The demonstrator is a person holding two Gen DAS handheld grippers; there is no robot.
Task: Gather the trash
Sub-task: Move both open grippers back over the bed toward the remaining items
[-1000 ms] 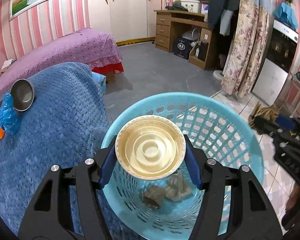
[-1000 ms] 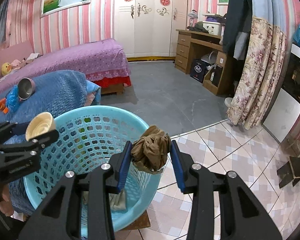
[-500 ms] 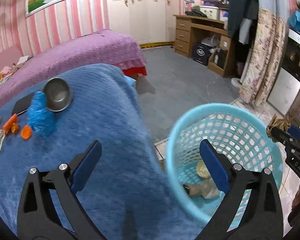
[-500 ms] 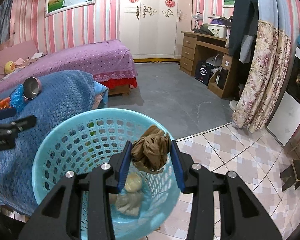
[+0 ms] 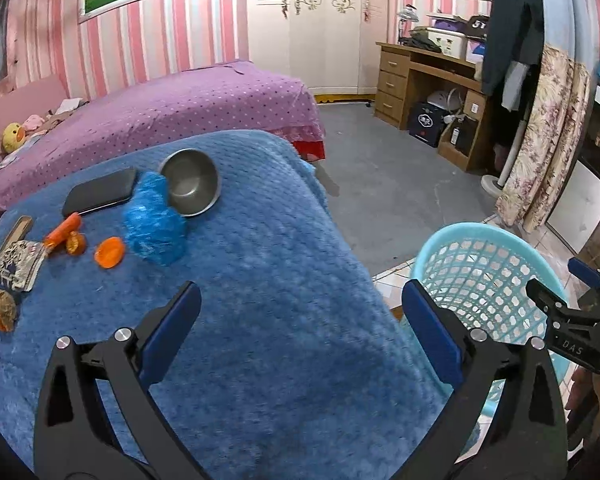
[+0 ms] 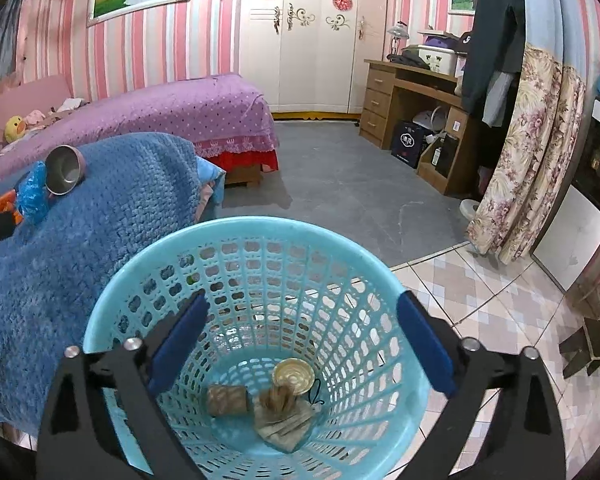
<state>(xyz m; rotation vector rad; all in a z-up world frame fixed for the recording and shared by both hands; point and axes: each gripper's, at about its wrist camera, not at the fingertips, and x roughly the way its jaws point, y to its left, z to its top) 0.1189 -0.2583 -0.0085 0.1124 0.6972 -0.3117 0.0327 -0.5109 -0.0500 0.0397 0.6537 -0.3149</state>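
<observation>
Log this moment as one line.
left tool: open, empty, over blanket | right tool: just opened, empty, over basket | basket: cup, wads

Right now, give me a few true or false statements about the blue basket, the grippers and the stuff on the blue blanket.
1. The round light-blue plastic basket is empty. False: crumpled brown trash lies inside.
2. The right gripper is open with nothing between its jaws. True.
3. The left gripper grips a bowl. False: it is open and empty.
4. A round steel bowl sits on the blue fleece blanket. True.
</observation>
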